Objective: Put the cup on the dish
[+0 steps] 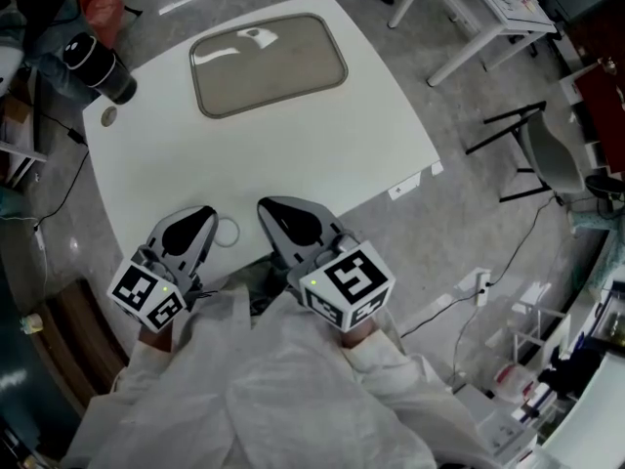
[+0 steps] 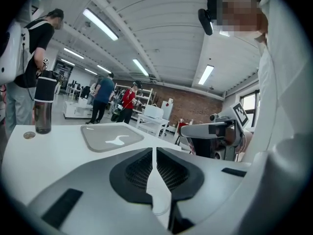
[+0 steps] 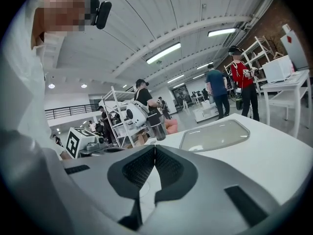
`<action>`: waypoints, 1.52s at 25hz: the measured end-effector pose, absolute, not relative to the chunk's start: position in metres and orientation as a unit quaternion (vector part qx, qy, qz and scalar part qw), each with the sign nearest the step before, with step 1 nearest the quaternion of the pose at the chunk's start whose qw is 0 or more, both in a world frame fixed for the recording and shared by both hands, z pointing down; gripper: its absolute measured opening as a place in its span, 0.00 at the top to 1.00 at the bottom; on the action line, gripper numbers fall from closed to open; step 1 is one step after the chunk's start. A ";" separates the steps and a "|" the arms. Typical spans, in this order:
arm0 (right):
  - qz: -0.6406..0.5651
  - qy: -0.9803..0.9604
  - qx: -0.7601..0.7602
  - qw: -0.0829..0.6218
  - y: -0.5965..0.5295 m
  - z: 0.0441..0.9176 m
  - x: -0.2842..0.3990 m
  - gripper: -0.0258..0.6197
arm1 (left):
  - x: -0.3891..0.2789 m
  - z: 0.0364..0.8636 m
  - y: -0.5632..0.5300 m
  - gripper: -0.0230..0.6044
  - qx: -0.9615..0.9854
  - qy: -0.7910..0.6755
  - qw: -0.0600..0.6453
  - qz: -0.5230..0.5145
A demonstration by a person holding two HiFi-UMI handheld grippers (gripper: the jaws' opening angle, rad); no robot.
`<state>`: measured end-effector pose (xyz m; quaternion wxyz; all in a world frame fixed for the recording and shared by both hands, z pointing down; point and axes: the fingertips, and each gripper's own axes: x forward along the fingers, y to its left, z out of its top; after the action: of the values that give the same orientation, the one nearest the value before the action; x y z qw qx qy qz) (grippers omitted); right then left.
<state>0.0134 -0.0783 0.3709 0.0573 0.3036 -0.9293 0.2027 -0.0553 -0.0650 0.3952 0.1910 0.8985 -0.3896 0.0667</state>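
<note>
On your left gripper (image 1: 203, 213) and right gripper (image 1: 269, 206), both at six o'clock, the fingers are pressed together and empty, so reaching the tall cup (image 1: 98, 64) at ten o'clock, beside the dish (image 1: 269, 63) at twelve, unopened could knock it off the bench (image 1: 293, 154).

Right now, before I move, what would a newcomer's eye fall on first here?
The wide grey-beige rounded-rectangular dish at the far side of the white table stands out first. Then come the left gripper and right gripper, both shut on nothing, side by side at the near edge. A dark cylindrical bottle stands at the far left corner.
</note>
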 end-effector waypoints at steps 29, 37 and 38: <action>0.235 -0.918 0.302 0.104 -0.066 0.407 0.008 0.94 | -0.058 0.464 -0.040 0.48 0.888 -0.370 0.221 0.158; 0.248 -0.911 0.312 0.104 -0.070 0.413 0.011 0.94 | -0.049 0.480 -0.040 0.45 0.891 -0.360 0.211 0.179; 0.250 -0.911 0.312 0.104 -0.071 0.414 0.011 0.94 | -0.047 0.483 -0.040 0.45 0.892 -0.358 0.209 0.183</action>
<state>0.0106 -0.0706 0.4139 0.1042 0.3123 -0.9107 0.2496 -0.0469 -0.0401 0.4834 0.2090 0.8916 -0.3577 0.1831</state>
